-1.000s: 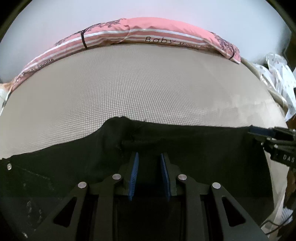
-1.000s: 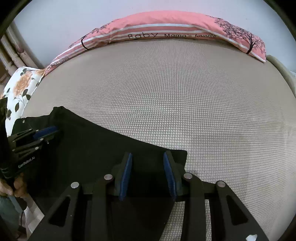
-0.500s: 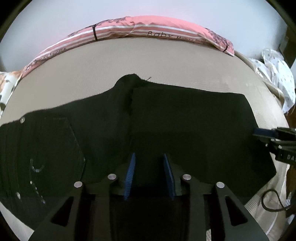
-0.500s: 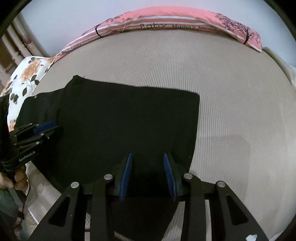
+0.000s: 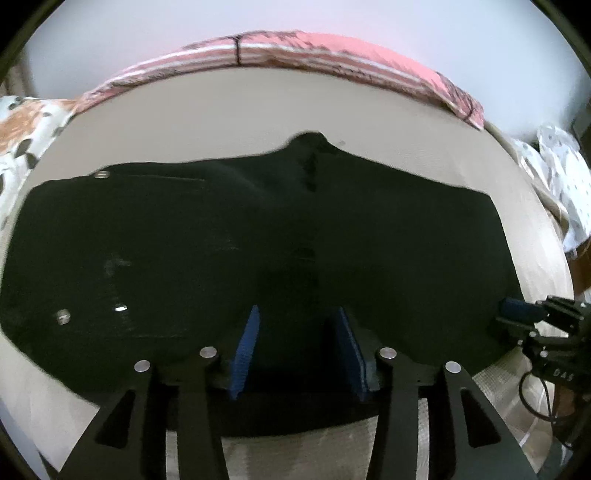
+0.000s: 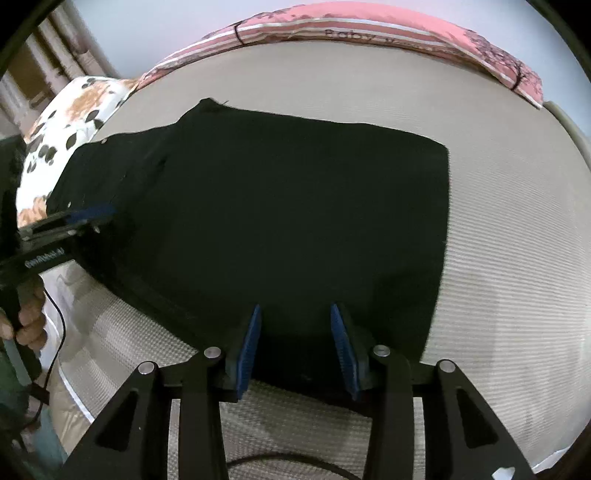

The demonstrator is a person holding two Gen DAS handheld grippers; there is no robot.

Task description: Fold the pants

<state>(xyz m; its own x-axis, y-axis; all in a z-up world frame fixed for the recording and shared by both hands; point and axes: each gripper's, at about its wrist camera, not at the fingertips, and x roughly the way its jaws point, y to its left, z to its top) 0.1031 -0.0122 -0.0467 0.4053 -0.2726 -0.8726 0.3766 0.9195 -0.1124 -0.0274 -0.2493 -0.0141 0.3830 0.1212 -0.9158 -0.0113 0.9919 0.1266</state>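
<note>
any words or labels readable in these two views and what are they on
"Baby" on the pink striped pillow; the words after it are too blurred to read.
White lettering on the left gripper body: too blurred to read.
"DAS" on the right gripper body, partly cut off.

You are working in a home bedroom. You face a bed with a beige woven mat (image 6: 498,229) over the mattress, a long pink striped pillow (image 6: 388,29) along its far edge, a floral quilt (image 6: 70,122) at the left, and a plain white wall (image 5: 295,18) behind.
</note>
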